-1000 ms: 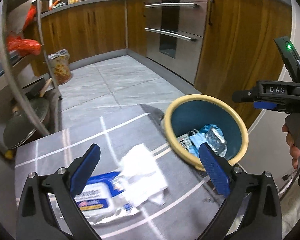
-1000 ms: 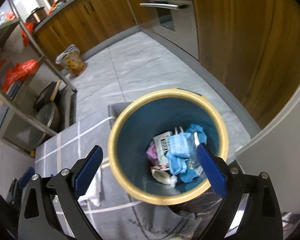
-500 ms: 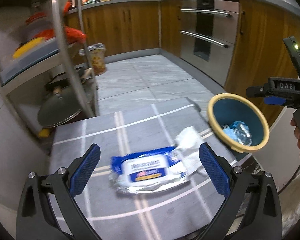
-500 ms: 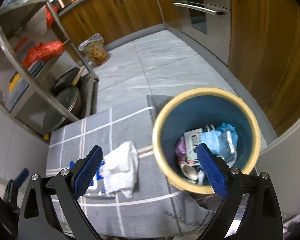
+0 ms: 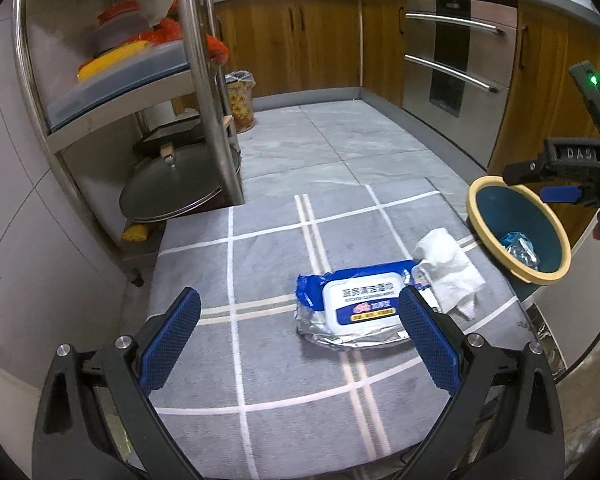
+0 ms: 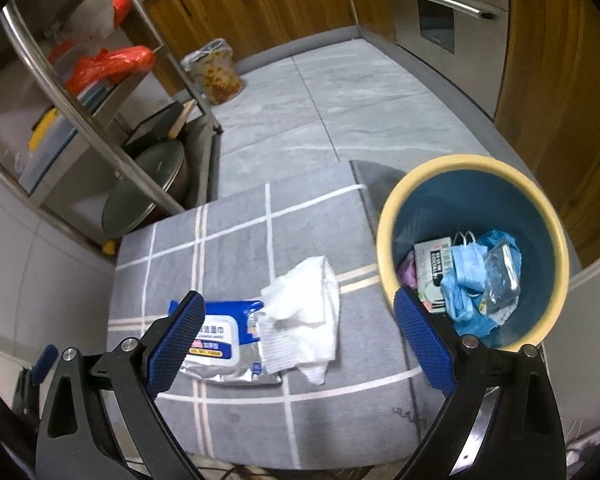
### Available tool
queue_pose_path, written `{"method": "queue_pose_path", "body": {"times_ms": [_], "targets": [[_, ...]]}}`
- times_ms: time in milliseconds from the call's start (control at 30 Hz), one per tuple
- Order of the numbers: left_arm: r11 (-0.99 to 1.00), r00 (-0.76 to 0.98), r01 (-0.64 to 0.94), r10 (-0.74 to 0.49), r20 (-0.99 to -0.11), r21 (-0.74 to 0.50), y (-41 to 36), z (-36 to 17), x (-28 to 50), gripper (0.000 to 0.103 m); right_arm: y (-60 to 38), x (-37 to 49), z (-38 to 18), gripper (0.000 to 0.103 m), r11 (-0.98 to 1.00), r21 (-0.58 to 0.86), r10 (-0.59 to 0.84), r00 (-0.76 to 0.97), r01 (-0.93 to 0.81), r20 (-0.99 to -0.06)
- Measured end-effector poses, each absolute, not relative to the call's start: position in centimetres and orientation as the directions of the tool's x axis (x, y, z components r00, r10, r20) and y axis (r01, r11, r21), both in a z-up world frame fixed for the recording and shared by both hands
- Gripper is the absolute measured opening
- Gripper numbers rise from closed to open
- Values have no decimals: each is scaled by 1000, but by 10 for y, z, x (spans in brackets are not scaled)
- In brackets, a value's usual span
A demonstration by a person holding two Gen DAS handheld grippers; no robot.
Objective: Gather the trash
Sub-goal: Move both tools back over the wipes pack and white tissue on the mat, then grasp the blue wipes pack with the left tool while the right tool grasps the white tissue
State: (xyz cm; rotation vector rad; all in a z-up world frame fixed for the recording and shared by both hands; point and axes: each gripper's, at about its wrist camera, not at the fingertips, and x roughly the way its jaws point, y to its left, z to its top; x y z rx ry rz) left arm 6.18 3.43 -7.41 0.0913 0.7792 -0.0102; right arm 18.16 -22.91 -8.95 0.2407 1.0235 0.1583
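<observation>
In the left wrist view, the left tool (image 5: pixel 298 334) hangs above a gray mat (image 5: pixel 260 360) with white lines, and its two blue fingers are wide apart with nothing between them. A blue and white pack of wet wipes (image 5: pixel 354 306) lies flat on the mat. A crumpled white tissue (image 5: pixel 448 266) lies against the pack's right end. Just past the tissue stands a blue trash bin (image 5: pixel 518 232) with a yellow rim. The right tool (image 5: pixel 562 194) shows at the right edge, above the bin. In the right wrist view, the right tool (image 6: pixel 296 336) is also wide apart and holds nothing. The tissue (image 6: pixel 300 312) lies partly over the pack (image 6: pixel 216 336), right between the fingers. The bin (image 6: pixel 548 248) stands just to the right of the mat (image 6: pixel 240 248) with blue face masks (image 6: pixel 466 280) and wrappers inside.
</observation>
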Motion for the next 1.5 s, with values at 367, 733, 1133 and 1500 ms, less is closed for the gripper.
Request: {"method": "queue_pose_path", "body": {"times_ms": [367, 733, 1133, 1500], "targets": [[997, 664, 1, 59, -746, 80, 61, -107, 83, 97, -195, 209, -122, 95, 974, 226, 206, 437, -7, -876], [999, 559, -39, 29, -828, 9, 65, -152, 107, 97, -193, 230, -157, 95, 990, 139, 133, 370, -10, -919], [997, 481, -76, 16, -877, -24, 58, -181, 124, 88, -190, 238, -181, 95, 994, 94, 107, 314, -56, -943], [988, 437, -91, -71, -896, -123, 60, -194, 131, 57, -191, 242, -197, 93, 991, 126, 135, 262, -52, -955]]}}
